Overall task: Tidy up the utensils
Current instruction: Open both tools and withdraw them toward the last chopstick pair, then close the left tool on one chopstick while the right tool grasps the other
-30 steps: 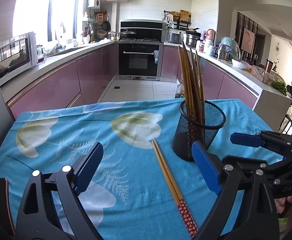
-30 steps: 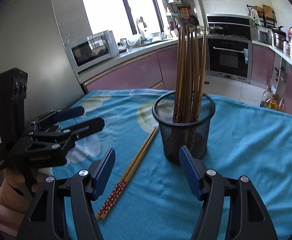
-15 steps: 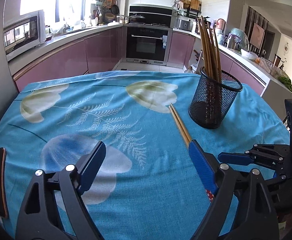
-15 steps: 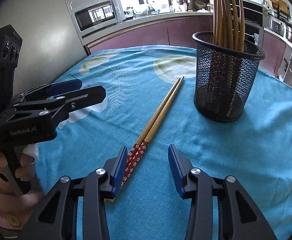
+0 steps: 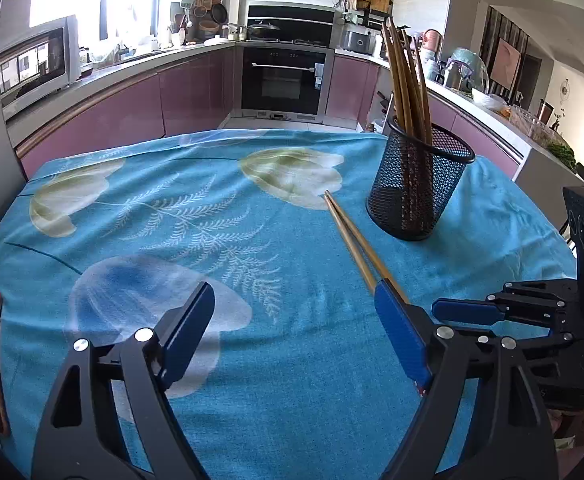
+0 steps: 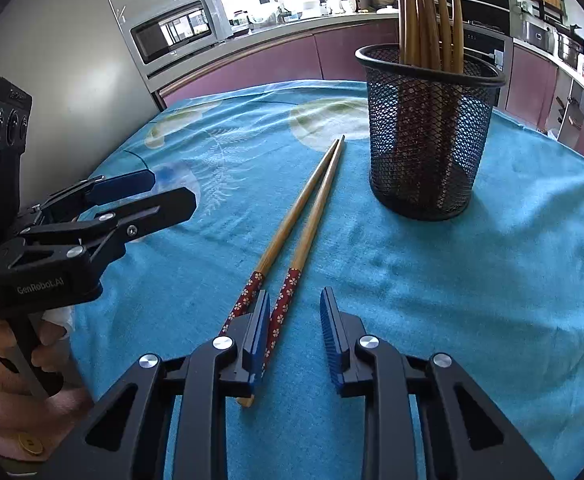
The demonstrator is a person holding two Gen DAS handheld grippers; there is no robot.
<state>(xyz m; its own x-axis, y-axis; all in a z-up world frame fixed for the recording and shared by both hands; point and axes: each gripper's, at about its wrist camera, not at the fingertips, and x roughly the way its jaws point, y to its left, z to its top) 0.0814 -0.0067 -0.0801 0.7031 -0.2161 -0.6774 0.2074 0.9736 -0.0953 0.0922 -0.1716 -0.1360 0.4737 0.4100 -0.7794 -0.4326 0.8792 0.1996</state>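
Note:
A pair of wooden chopsticks [image 6: 311,216] with red flowered handles lies on the blue tablecloth; it also shows in the left wrist view [image 5: 351,236]. A black mesh holder [image 6: 427,136] with several chopsticks upright stands beyond them, seen too in the left wrist view [image 5: 415,188]. My right gripper [image 6: 293,320] is open and low, one handle end between its fingers, the other under its left finger. My left gripper [image 5: 292,316] is open and empty over the cloth, left of the chopsticks; it shows in the right wrist view [image 6: 148,196].
The round table carries a blue flowered cloth [image 5: 196,216]. Behind it are purple kitchen cabinets [image 5: 124,108], an oven [image 5: 284,80] and a microwave [image 6: 176,32]. The table's edge falls away at the right [image 5: 531,208].
My right gripper has come down and forward onto the handle ends of the chopsticks and its fingers have narrowed. My left gripper has pulled back and to the left.

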